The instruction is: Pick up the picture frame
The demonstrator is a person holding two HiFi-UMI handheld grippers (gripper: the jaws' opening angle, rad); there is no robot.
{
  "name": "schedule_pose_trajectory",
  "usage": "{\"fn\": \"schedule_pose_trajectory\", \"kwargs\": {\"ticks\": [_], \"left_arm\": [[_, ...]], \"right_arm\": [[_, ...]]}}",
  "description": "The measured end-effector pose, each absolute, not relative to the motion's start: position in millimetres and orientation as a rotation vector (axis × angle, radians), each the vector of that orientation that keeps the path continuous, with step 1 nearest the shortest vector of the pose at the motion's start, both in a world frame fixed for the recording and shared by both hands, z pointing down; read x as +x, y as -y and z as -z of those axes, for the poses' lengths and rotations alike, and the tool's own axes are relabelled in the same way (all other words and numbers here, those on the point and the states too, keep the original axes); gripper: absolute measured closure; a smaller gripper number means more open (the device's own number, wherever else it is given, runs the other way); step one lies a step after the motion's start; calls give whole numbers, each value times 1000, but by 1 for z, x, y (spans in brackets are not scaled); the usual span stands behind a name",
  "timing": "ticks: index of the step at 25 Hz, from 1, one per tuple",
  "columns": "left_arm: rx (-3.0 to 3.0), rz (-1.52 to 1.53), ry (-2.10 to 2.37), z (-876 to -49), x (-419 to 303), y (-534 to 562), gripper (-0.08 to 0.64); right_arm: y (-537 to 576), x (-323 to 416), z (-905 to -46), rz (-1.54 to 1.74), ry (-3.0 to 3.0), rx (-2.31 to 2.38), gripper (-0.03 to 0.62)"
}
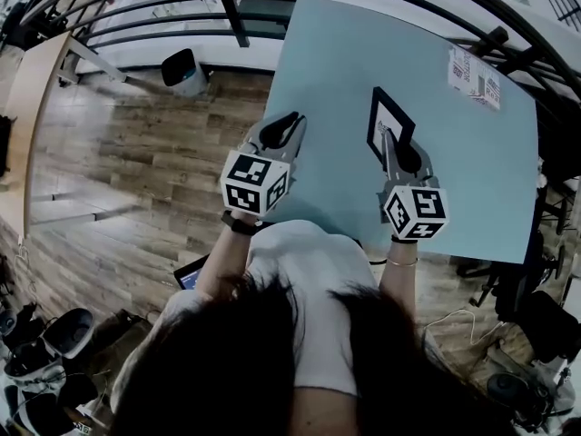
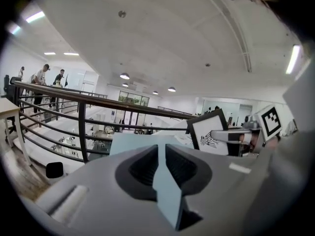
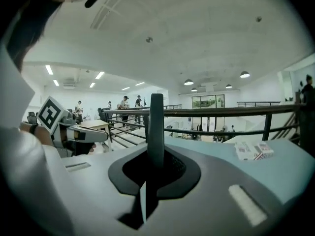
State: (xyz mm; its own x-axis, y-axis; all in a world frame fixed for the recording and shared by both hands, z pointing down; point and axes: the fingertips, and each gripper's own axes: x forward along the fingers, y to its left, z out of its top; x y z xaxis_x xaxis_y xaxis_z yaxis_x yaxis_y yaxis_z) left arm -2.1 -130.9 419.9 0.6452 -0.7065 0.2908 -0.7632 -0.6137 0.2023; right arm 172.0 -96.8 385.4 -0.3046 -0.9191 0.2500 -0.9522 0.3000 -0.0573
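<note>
My right gripper [image 1: 388,137] is clamped almost fully shut on the picture frame [image 1: 390,116]. Its jaws pinch one thin black edge, so the frame stands upright over the pale blue table [image 1: 454,180], its white face and small drawing turned toward my left gripper [image 1: 288,121]. I cannot tell whether the frame's lower edge clears the tabletop. The left gripper holds nothing: its jaws sit a sliver apart, and only blue tabletop shows through the gap. It hangs at the table's left edge, well apart from the frame. A printed leaflet [image 1: 474,78] lies flat near the table's far corner. A dark metal railing [image 1: 182,12] runs beyond the table, and wooden floor [image 1: 136,162] spreads to the left.
</note>
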Motion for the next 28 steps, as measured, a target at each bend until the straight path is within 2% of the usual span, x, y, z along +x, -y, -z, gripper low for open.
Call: {"fn": "schedule_pose_trajectory", "kwargs": {"ticks": [10, 28], "left_arm": [[2609, -237, 1277, -405, -14, 133, 500], [2620, -240, 1310, -402, -26, 137, 503]], "right_arm": [[97, 170, -369, -109, 2373, 1771, 578], [93, 174, -362, -93, 2383, 1817, 578]]}}
